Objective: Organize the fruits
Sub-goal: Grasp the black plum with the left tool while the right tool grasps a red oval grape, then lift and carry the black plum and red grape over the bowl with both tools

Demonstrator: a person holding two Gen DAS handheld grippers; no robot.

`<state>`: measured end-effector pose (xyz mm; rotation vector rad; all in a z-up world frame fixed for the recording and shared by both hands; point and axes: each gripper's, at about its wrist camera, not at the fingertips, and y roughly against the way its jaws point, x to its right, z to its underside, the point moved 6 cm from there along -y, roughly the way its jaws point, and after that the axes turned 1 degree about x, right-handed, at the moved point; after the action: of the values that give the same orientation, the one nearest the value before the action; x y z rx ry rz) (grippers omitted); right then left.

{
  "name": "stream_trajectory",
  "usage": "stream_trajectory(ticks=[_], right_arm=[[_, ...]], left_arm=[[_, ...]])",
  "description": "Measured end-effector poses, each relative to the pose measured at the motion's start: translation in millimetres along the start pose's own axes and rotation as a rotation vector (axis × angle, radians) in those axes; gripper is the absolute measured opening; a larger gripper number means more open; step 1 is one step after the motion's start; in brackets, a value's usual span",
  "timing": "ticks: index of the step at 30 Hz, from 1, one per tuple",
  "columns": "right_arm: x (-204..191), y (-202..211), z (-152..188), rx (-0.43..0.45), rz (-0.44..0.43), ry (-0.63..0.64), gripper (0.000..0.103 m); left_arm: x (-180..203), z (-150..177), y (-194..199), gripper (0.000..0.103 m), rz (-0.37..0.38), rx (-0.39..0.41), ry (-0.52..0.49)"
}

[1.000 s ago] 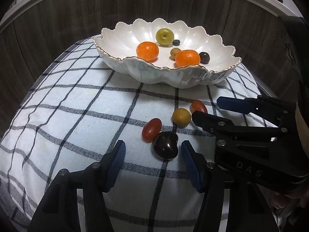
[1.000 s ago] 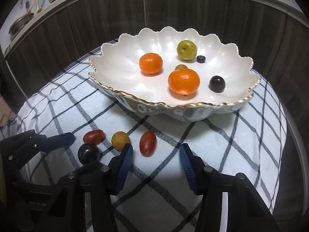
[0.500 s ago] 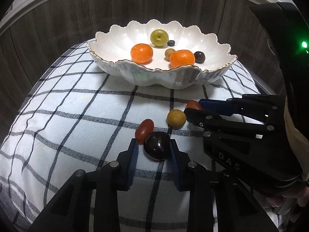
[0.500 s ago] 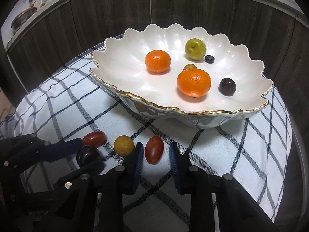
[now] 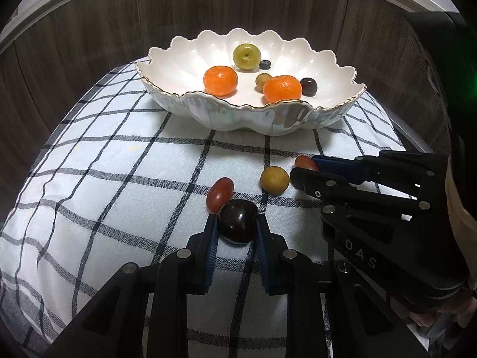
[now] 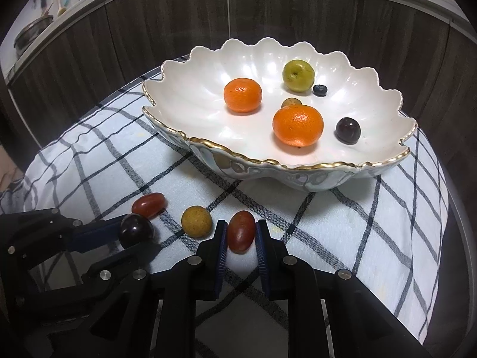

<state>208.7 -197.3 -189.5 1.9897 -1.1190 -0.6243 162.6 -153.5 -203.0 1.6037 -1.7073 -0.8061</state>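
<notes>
My left gripper (image 5: 235, 226) is shut on a dark cherry (image 5: 238, 220) that rests on the checked cloth (image 5: 119, 179). My right gripper (image 6: 241, 234) is shut on a red grape tomato (image 6: 241, 231), also low on the cloth. In the right wrist view the left gripper (image 6: 131, 235) shows at the left with the cherry (image 6: 136, 229). A second red tomato (image 5: 220, 189) and a small yellow fruit (image 5: 274, 179) lie loose between them. The white scalloped bowl (image 5: 214, 113) behind holds two mandarins (image 5: 220, 80), a green fruit (image 5: 246, 56), a blueberry, a small brown fruit and a dark cherry (image 5: 308, 86).
The cloth covers a rounded table with dark wood panels (image 6: 149, 24) close behind it. The bowl (image 6: 298, 170) stands at the far middle. Kitchen items sit on a counter (image 6: 44, 18) at the upper left.
Both grippers have closed: the left one onto the dark cherry, the right one onto the red grape tomato. Both have moved slightly forward.
</notes>
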Motion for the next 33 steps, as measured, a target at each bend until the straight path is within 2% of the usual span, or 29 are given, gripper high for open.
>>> stream_trajectory(ticks=[18,33], right_arm=[[-0.4,28.0,-3.2,0.044,0.04,-0.087,0.02],[11.0,63.4,-17.6,0.112,0.12,-0.202,0.02]], left_arm=[[-4.1,-8.9,23.6,0.025,0.026,0.041,-0.012],[-8.0,-26.1,33.2,0.025,0.062,0.03,-0.044]])
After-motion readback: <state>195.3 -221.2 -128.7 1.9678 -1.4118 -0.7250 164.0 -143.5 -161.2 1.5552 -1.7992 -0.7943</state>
